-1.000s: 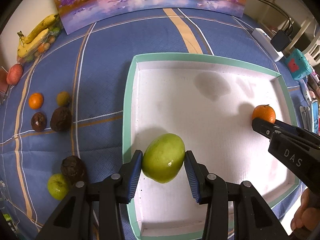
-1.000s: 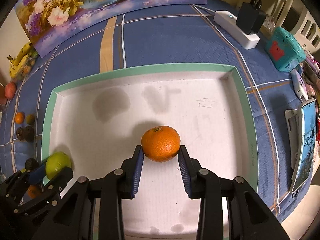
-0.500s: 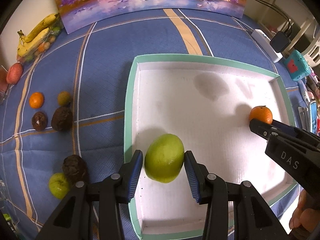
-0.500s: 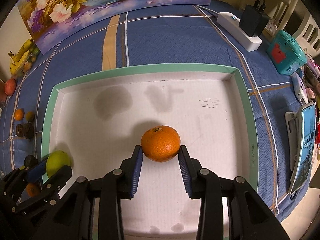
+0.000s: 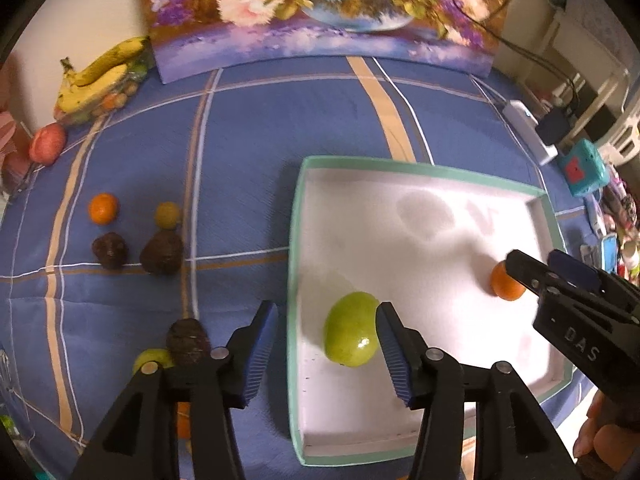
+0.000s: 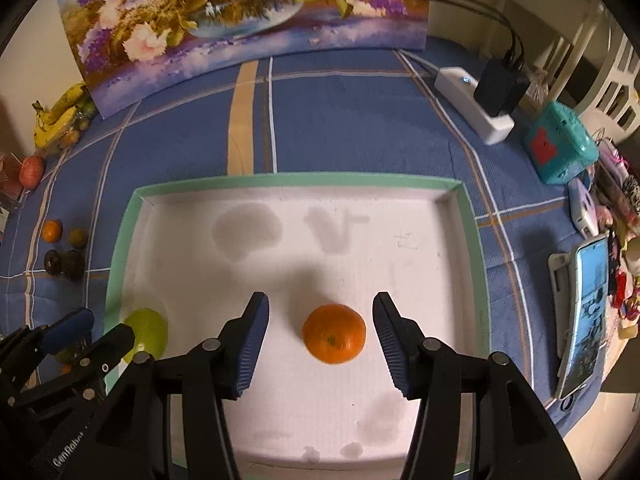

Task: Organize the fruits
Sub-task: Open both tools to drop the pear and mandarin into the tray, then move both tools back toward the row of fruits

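A white tray with a green rim (image 5: 296,240) (image 6: 120,240) lies on the blue cloth. A green apple (image 5: 351,329) (image 6: 148,330) rests inside it near the left wall. My left gripper (image 5: 326,350) is open, its right finger beside the apple, its left finger outside the tray. An orange (image 6: 334,334) (image 5: 505,286) rests on the tray floor. My right gripper (image 6: 320,344) is open around it without touching. Loose fruit lies left of the tray: an orange (image 5: 103,208), a yellow-green fruit (image 5: 167,214), dark fruits (image 5: 162,254) (image 5: 188,340).
Bananas (image 5: 100,76) and a red fruit (image 5: 47,143) lie at the far left. A flower painting (image 5: 320,12) stands at the back. A power strip (image 6: 476,108), a teal box (image 6: 560,144) and a phone (image 6: 588,312) lie to the right.
Both grippers have opened and let go of their fruit. The apple and the orange now rest on the tray floor. Both grippers have drawn back and up.
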A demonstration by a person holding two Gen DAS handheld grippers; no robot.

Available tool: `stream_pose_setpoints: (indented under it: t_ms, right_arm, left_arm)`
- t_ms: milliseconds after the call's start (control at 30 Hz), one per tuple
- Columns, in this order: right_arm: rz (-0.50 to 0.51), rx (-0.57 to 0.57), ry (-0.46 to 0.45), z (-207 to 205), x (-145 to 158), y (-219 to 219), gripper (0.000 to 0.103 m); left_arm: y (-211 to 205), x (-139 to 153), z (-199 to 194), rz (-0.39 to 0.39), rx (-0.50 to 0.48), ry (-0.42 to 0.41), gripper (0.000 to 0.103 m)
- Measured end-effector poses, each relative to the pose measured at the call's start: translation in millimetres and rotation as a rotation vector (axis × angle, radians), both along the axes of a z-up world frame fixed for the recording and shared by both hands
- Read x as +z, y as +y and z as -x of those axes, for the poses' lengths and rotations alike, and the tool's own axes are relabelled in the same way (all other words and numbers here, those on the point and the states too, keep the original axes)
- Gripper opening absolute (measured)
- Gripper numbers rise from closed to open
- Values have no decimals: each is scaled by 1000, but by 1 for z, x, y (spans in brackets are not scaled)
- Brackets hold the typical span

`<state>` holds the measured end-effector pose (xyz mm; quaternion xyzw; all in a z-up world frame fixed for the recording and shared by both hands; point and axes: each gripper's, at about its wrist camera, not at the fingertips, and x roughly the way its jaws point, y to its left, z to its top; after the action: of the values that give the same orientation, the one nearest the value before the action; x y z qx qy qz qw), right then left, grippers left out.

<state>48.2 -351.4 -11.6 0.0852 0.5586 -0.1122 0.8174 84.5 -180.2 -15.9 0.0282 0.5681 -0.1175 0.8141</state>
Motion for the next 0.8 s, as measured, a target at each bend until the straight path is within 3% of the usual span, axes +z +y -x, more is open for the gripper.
stream_pose_setpoints:
  t_ms: [133,267,333,367,433,533,667,733,800]
  right_arm:
    - [21,19,-35,1,14,7,55]
    - [36,48,-62,4,23,18,55]
    - [46,63,-72,6,27,23,57]
    - [51,69,-76,6,28,25,60]
    - [62,79,-86,8,30,31,80]
    - [67,95,-93,8,32,37,81]
    - [80,112,-90,7,30,45,82]
    - [95,123,-95,7,31,50,93]
    - [101,137,-104,7,32,56,94]
  left_arm:
    - [16,5,-5,18,41,-11,60]
    - [39,10,-10,14,108,-20,73]
    - [53,13,-12,4,146,-29,74]
    - [58,13,-14,1,161,-30,76]
    - [72,13,-16,-9,204,-33,88]
    - [87,13,-16,-29,246,-46,101]
    - [104,15,-16,-51,286,-65,103]
    - [111,17,-16,-61,306,-74,103]
    - [118,18,-16,-62,323,-80,103]
